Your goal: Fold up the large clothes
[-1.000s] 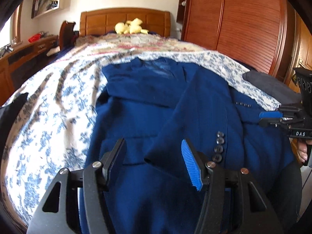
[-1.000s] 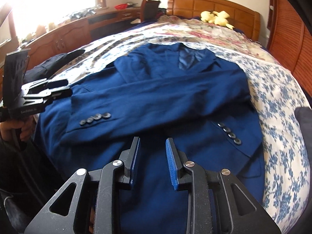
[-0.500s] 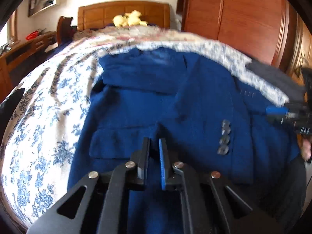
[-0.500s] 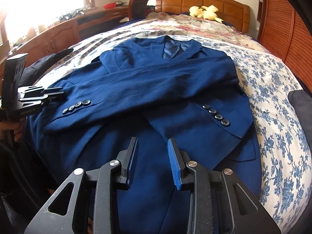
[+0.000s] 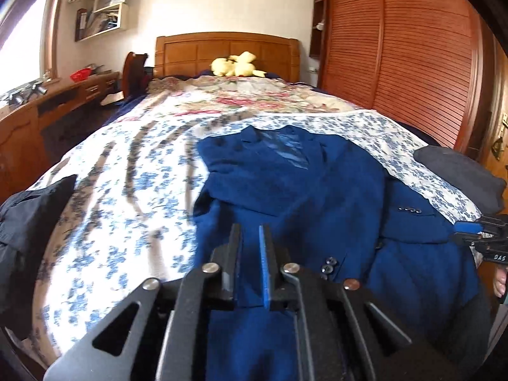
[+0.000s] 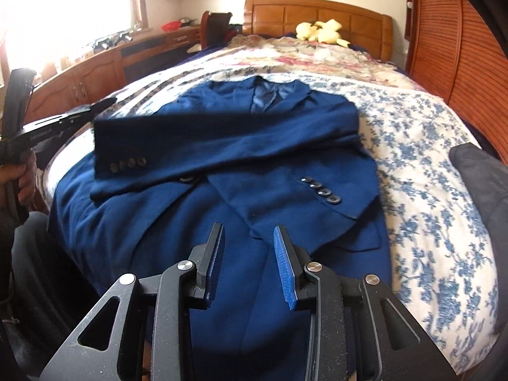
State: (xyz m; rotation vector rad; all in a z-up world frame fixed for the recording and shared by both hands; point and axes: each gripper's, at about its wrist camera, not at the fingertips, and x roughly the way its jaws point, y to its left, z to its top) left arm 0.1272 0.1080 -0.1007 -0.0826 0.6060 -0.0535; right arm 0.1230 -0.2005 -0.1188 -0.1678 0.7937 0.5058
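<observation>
— Two sleeves lie crossed over the front of the navy blazer [image 6: 222, 139], which is spread face up on the floral bedspread [image 6: 428, 158], collar toward the headboard. So I judge the sleeve step is about finished.

— And the grippers?

— The left gripper [image 5: 249, 228] shows only a narrow slot between its jaws, and they are opening. Blue cloth fills the view behind the slot. I cannot tell whether any of it is pinched. It hangs near the buttoned cuff [image 6: 127, 163] at the blazer's edge.

— The right one?

— The right gripper [image 6: 247, 227] stands partly open over the lower front panel, with nothing between its pads.

— What comes next, then?

— Probably the body fold. Each gripper needs a corner of the bottom hem, which hangs over the near edge of the bed. Both then carry it up toward the collar together, so the crossed sleeves stay trapped inside.

— Any risk?

— The upper sleeve looks loosely laid, and uneven lifting could drag it askew.
</observation>
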